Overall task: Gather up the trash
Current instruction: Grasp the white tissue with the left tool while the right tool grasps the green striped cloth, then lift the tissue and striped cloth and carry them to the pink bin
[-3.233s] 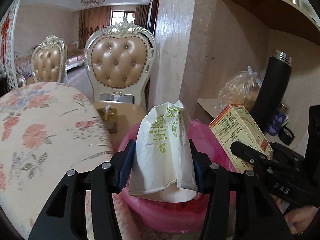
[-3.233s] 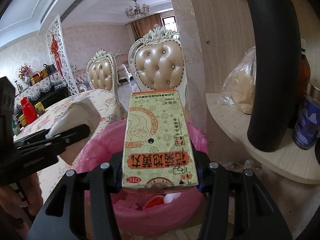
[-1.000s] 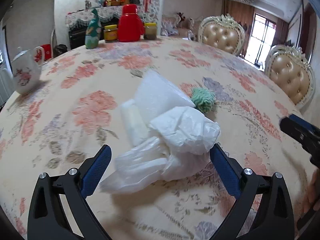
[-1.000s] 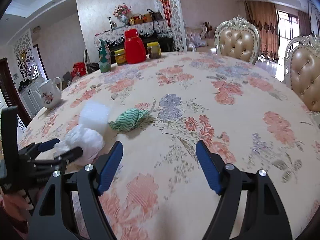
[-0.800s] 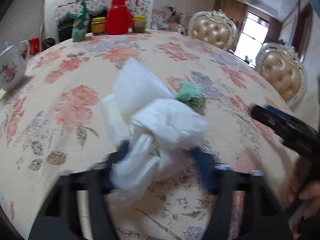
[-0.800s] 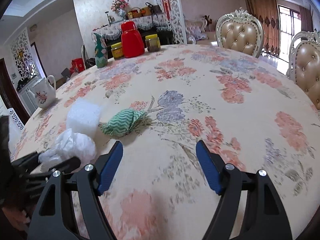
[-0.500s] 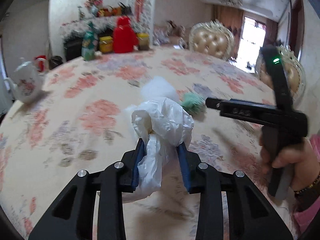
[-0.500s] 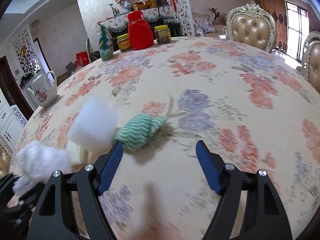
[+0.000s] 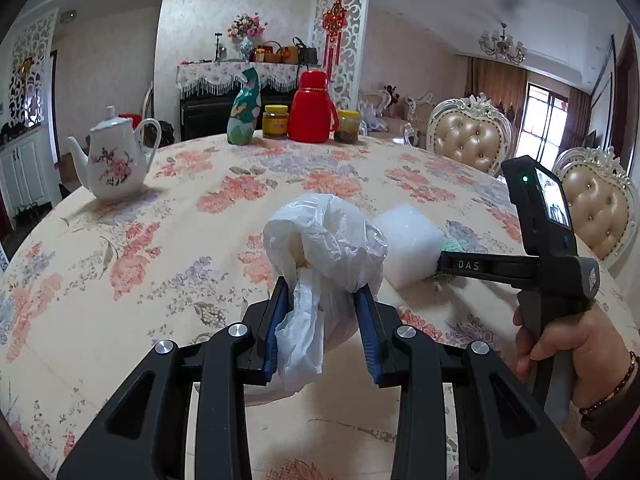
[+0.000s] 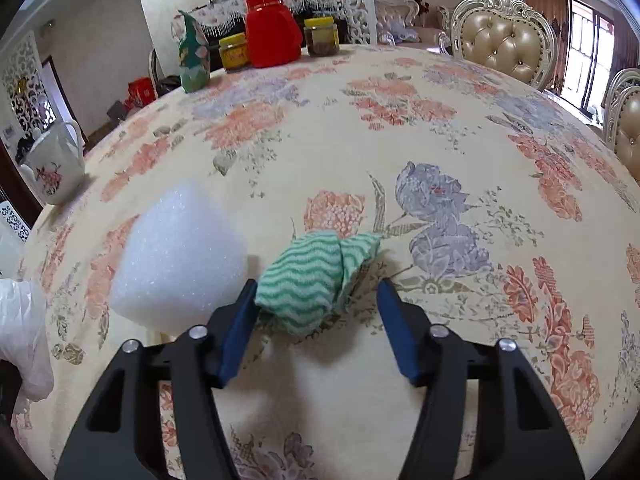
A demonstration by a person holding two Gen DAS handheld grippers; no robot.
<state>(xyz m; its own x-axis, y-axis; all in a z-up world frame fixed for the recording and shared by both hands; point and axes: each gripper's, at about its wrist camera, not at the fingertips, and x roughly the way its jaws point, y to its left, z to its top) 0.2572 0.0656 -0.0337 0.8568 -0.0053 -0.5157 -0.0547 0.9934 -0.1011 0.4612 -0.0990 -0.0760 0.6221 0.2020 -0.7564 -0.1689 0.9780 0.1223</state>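
My left gripper (image 9: pixel 322 320) is shut on a crumpled white plastic bag (image 9: pixel 326 240) and holds it above the floral tablecloth (image 9: pixel 160 216). My right gripper (image 10: pixel 316 312) is open, its jaws on either side of a crumpled green-and-white wavy cloth (image 10: pixel 316 272) lying on the table; the left pad touches it. A white foam block (image 10: pixel 180 260) sits just left of the cloth. In the left wrist view the foam block (image 9: pixel 408 246) lies behind the bag, and the right gripper's body (image 9: pixel 516 266) reaches in beside it.
At the far table edge stand a red thermos (image 9: pixel 312 108), a green bottle (image 9: pixel 244 114), two jars (image 9: pixel 275 120) and a floral white teapot (image 9: pixel 116 160). Tufted chairs (image 9: pixel 468 140) stand to the right of the table.
My left gripper closed on the plastic bag and lifted it off the table. My right gripper moved in and down until its open jaws straddle the green cloth.
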